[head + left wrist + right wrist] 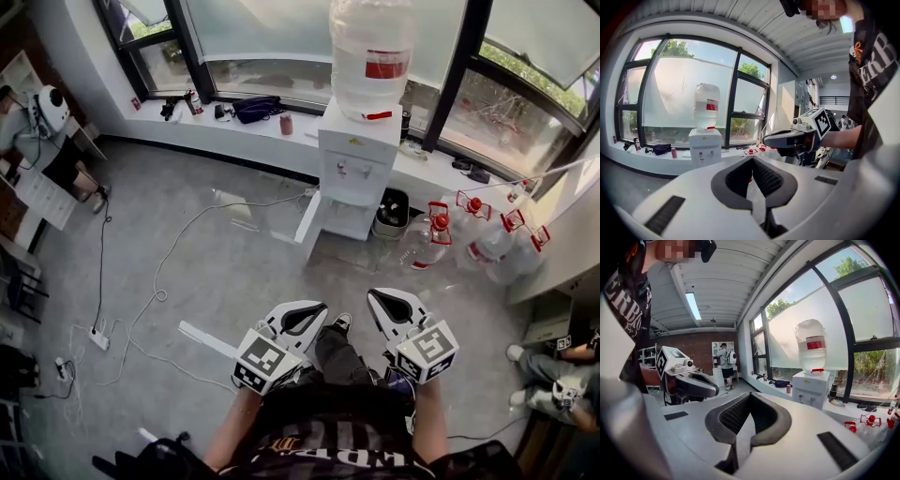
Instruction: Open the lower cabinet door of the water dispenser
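Note:
The white water dispenser (359,161) stands against the window sill with a large clear bottle (371,54) on top. Its lower cabinet door (307,217) hangs swung out to the left, leaving the cabinet (352,217) open. Both grippers are held low near my body, well short of the dispenser. In the head view the left gripper (322,307) and right gripper (372,293) are both shut with nothing in them. The left gripper view shows the left gripper (751,158) with tips together and the dispenser (704,147) far ahead. The right gripper view shows the right gripper (749,394) the same way, dispenser (811,387) at the right.
Several water bottles (469,234) with red caps stand on the floor right of the dispenser, beside a black bin (392,212). White cables and a power strip (98,337) lie on the floor at left. A person (42,127) is at far left; another person (553,370) at right.

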A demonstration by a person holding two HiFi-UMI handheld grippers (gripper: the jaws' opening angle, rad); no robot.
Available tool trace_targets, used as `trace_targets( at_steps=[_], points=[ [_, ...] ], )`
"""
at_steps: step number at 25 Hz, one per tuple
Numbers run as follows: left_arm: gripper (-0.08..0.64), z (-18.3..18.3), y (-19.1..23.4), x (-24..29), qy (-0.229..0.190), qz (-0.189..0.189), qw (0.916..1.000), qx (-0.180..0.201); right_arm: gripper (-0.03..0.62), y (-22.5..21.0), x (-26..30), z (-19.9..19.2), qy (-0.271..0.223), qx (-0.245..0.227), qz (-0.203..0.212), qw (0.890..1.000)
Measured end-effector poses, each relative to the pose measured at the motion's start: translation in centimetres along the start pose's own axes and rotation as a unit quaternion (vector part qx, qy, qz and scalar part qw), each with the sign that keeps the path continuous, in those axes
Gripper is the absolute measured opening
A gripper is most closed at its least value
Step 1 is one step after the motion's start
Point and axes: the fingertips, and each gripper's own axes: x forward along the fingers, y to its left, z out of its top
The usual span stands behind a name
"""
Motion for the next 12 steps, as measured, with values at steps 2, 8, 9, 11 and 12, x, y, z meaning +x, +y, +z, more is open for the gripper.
trace_targets(
  at_steps=[2,8,9,11,12],
  points=[
    [0.017,-0.1,0.2,0.2,0.002,0.0,1.0,-0.004,0.014,-0.2,0.2,0.0,0.004,-0.001,0.001,1.0],
    [0.017,0.1,1.4,0.4,-0.004,0.007,0.9999,-0.012,0.014,-0.5,1.5,0.3,0.012,-0.009,0.009,1.0],
    [0.017,0.3,1.6,0.4,-0.007,0.007,0.9999,-0.013,0.014,-0.5,1.7,0.4,0.013,-0.012,0.011,1.0],
    [0.017,0.6,2.1,0.4,-0.012,0.009,0.9998,-0.015,0.014,-0.6,2.2,0.6,0.013,-0.018,0.014,1.0],
    [0.017,0.7,2.3,0.4,-0.014,0.009,0.9997,-0.016,0.014,-0.6,2.5,0.8,0.014,-0.021,0.014,1.0]
  ],
)
